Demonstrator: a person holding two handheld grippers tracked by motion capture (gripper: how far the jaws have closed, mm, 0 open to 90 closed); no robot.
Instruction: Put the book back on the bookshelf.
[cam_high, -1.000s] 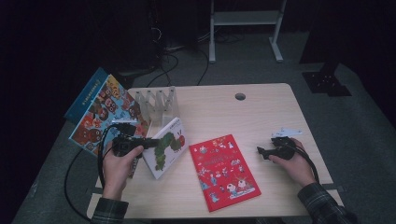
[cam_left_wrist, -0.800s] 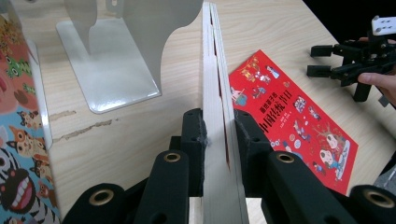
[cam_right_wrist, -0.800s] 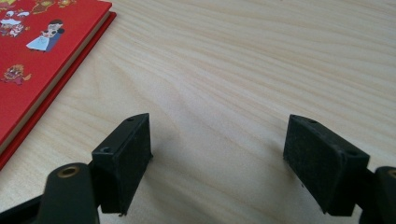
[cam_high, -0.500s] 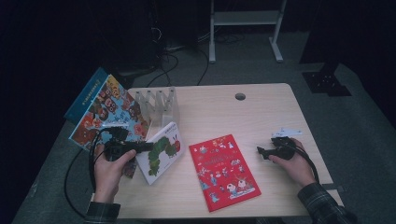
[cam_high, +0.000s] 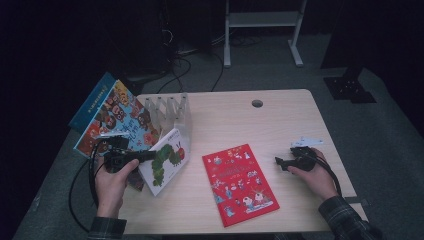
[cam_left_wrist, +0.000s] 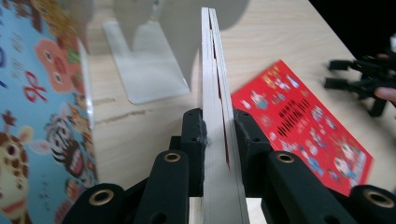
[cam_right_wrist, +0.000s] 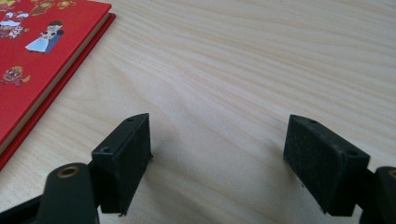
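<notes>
White-covered thin picture book with a green caterpillar (cam_high: 166, 161) sits at the left centre of the high view, tilted up off the pale wooden tabletop (cam_high: 280, 125), its edge clamped between the jaws of the left hand-held gripper (cam_high: 145, 156); the left gripper view shows the black jaws pressed on both sides of the book's edge (cam_left_wrist: 218, 116). Right of it, near the middle bottom, a red hardcover picture book (cam_high: 239, 183) lies flat. At the upper left a large blue animal-patterned book (cam_high: 117, 117) leans beside a clear multi-slot book rack (cam_high: 170, 110). That makes three books and one rack. The right hand-held gripper (cam_high: 281, 161) rests at the right, jaws wide apart over bare wood (cam_right_wrist: 217, 154). Wood lies open between the red book and that gripper and toward the far edge, where a small round hole (cam_high: 257, 103) sits. Around lie a grey floor and a dark room.
</notes>
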